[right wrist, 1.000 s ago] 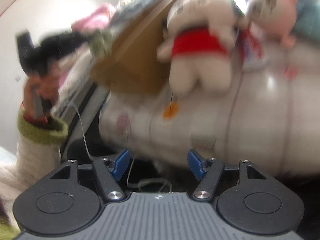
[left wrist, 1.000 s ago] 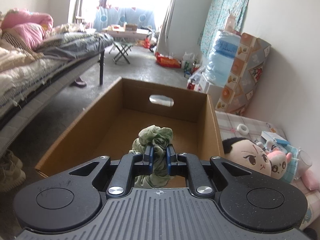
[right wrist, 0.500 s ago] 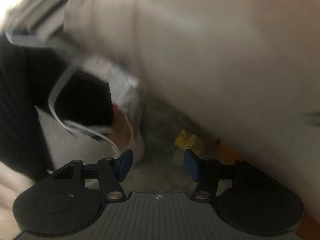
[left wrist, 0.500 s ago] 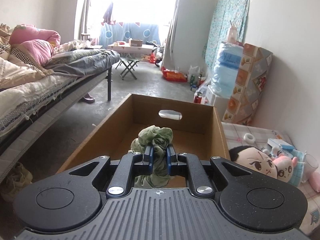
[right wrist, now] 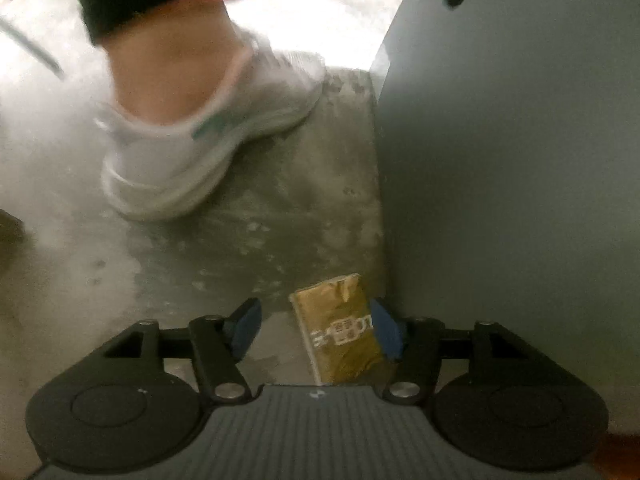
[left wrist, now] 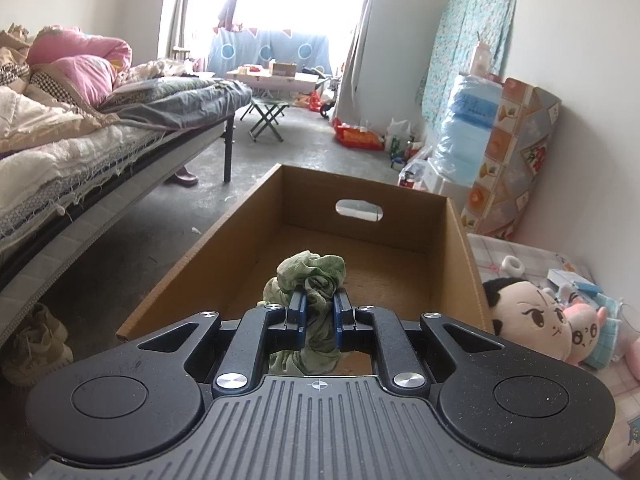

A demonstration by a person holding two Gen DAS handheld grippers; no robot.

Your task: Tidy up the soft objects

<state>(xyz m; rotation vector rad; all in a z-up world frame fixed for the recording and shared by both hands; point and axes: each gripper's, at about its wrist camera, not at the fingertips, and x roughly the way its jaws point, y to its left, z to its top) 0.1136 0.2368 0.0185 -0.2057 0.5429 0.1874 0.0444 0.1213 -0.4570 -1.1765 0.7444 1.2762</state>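
We hold a crumpled green cloth (left wrist: 310,280) pinched tight in our left gripper (left wrist: 320,312), poised over the empty cardboard box (left wrist: 460,248). Nothing is stowed yet; the plush dolls (left wrist: 536,320) wait beside it. Our right gripper (right wrist: 316,326) hangs parted, gripping nothing, its jaws having just widened above the floor.

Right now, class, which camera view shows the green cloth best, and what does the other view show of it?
The left wrist view shows it best: the crumpled green cloth sits pinched in the left gripper, over the open cardboard box. The right wrist view shows none of it, only the floor, a white shoe and the open right gripper.
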